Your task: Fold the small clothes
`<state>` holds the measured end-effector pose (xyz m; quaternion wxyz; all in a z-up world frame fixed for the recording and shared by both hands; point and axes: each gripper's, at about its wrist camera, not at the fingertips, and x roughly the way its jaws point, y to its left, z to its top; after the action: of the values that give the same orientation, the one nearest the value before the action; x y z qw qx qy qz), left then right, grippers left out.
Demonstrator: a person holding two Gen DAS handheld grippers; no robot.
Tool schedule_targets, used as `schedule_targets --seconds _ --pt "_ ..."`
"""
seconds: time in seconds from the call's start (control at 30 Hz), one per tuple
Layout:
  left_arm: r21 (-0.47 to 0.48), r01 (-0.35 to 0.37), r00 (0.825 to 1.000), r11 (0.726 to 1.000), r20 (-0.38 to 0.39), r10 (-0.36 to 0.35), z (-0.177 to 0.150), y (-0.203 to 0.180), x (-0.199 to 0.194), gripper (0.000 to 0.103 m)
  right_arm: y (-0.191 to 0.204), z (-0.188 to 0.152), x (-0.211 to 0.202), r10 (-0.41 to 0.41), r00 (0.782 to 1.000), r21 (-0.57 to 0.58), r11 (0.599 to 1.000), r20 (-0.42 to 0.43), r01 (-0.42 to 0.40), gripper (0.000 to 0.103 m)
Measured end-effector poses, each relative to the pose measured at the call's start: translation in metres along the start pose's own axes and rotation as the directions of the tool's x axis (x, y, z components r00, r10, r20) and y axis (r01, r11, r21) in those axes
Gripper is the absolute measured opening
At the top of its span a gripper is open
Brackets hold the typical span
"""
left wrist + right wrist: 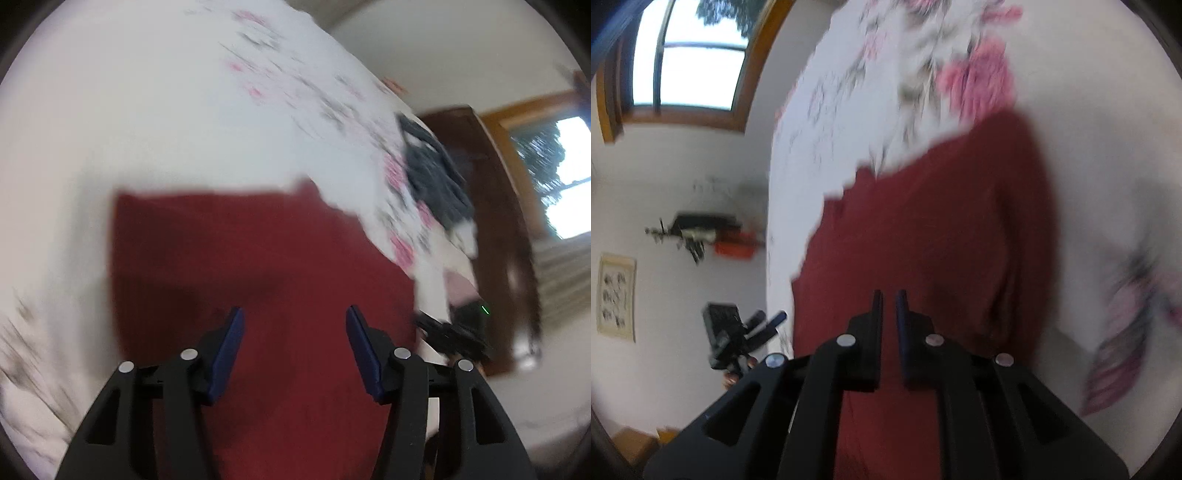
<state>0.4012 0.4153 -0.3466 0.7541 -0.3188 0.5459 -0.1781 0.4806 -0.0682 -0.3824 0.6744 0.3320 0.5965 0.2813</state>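
L tongs (294,314) over red cloth (258,258)

Both my wrist views are motion-smeared. The dark red cloth garment (258,258) has soft edges, so I can't read folds or seams, and its near end is cut off by the bottom edge and hidden behind my left gripper (294,314). The white bedsheet with pink and grey print (184,110) is streaked, pattern unreadable. The dark grey crumpled cloth pile (436,173) is too blurred to identify. In the right wrist view my right gripper (889,295) covers the garment's lower middle; I can't tell if its nearly closed fingers pinch fabric. The small black device at the bed's edge (727,332) is unclear.
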Motion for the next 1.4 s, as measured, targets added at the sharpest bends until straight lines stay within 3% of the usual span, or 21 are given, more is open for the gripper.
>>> schedule_targets --seconds 0.03,0.07,0.1,0.17,0.23,0.3,0.37,0.43,0.5,0.53,0.63,0.67,0.73,0.83,0.93,1.0,1.13,1.27,1.4 --pt "-0.001 -0.022 0.999 1.000 -0.024 0.022 -0.006 0.004 0.007 0.056 -0.007 -0.002 0.006 -0.044 0.999 0.007 0.999 -0.008 0.044 0.000" --pt "-0.015 -0.082 0.995 0.997 -0.060 0.081 -0.013 0.016 0.018 0.052 -0.016 -0.004 0.009 -0.069 0.998 0.027 0.997 -0.011 0.069 0.000" --pt "-0.035 -0.103 0.992 0.994 -0.079 0.100 -0.017 0.026 0.023 0.034 -0.023 -0.005 0.008 -0.059 0.998 0.064 0.996 -0.001 0.058 0.000" --pt "-0.065 -0.102 0.993 0.993 -0.066 0.098 -0.022 0.031 0.016 0.031 -0.015 -0.008 0.000 -0.059 0.998 0.071 0.996 0.024 0.057 0.003" --pt "-0.022 -0.041 0.999 0.999 -0.029 0.040 -0.029 0.015 0.000 0.041 0.007 -0.016 -0.005 0.015 1.000 0.031 0.999 0.016 -0.016 0.008" --pt "0.034 0.007 0.999 0.999 -0.042 -0.006 -0.045 -0.002 -0.002 0.050 0.021 -0.028 0.004 0.044 0.999 -0.008 0.999 -0.029 -0.045 0.007" --pt "0.055 -0.043 0.995 0.998 -0.083 0.048 -0.054 -0.001 0.009 0.052 0.018 -0.034 0.018 0.007 0.997 -0.010 1.000 -0.073 -0.008 0.007" --pt "0.034 -0.118 0.986 0.992 -0.111 0.121 -0.059 0.012 0.023 0.047 0.004 -0.037 0.035 -0.065 0.993 0.012 0.998 -0.096 0.066 0.000" --pt "-0.038 -0.100 0.991 0.994 -0.098 0.096 -0.058 0.021 0.019 0.047 0.003 -0.038 0.027 -0.061 0.995 0.041 0.997 -0.077 0.064 0.000" --pt "-0.043 -0.099 0.992 0.994 -0.088 0.095 -0.057 0.018 0.014 0.054 0.009 -0.040 0.019 -0.057 0.996 0.036 0.998 -0.062 0.059 0.009" --pt "-0.002 -0.087 0.995 0.996 -0.040 0.087 -0.070 -0.003 -0.019 0.067 0.025 -0.057 -0.019 -0.027 0.999 0.004 1.000 -0.034 0.027 0.013" --pt "-0.001 -0.079 0.996 0.997 -0.035 0.079 -0.080 -0.006 -0.030 0.067 0.026 -0.066 -0.033 -0.026 0.999 0.000 1.000 -0.031 0.026 0.015" --pt "-0.005 -0.065 0.998 0.998 -0.024 0.065 -0.109 -0.008 -0.057 0.073 0.023 -0.090 -0.060 -0.053 0.998 -0.013 0.999 -0.040 0.053 0.027" --pt "-0.042 -0.069 0.998 0.997 -0.017 0.069 -0.153 0.000 -0.091 0.074 0.004 -0.145 -0.101 -0.089 0.993 -0.003 0.996 -0.077 0.089 0.038" --pt "-0.114 -0.057 0.998 0.992 -0.045 0.052 -0.210 0.021 -0.114 0.074 -0.016 -0.206 -0.130 -0.136 0.982 0.022 0.990 -0.130 0.140 0.042" --pt "-0.140 -0.085 0.994 0.987 -0.079 0.074 -0.249 0.035 -0.122 0.074 -0.039 -0.241 -0.150 -0.171 0.972 0.044 0.983 -0.160 0.180 0.044" --pt "-0.216 -0.113 0.987 0.970 -0.139 0.084 -0.305 0.060 -0.122 0.074 -0.074 -0.284 -0.173 -0.212 0.957 0.103 0.966 -0.197 0.235 0.045" --pt "-0.250 -0.104 0.982 0.963 -0.179 0.059 -0.333 0.067 -0.117 0.074 -0.092 -0.307 -0.169 -0.183 0.958 0.147 0.965 -0.221 0.219 0.046" --pt "-0.252 -0.075 0.980 0.965 -0.198 0.025 -0.342 0.061 -0.110 0.074 -0.090 -0.326 -0.157 -0.165 0.957 0.148 0.968 -0.238 0.204 0.050"
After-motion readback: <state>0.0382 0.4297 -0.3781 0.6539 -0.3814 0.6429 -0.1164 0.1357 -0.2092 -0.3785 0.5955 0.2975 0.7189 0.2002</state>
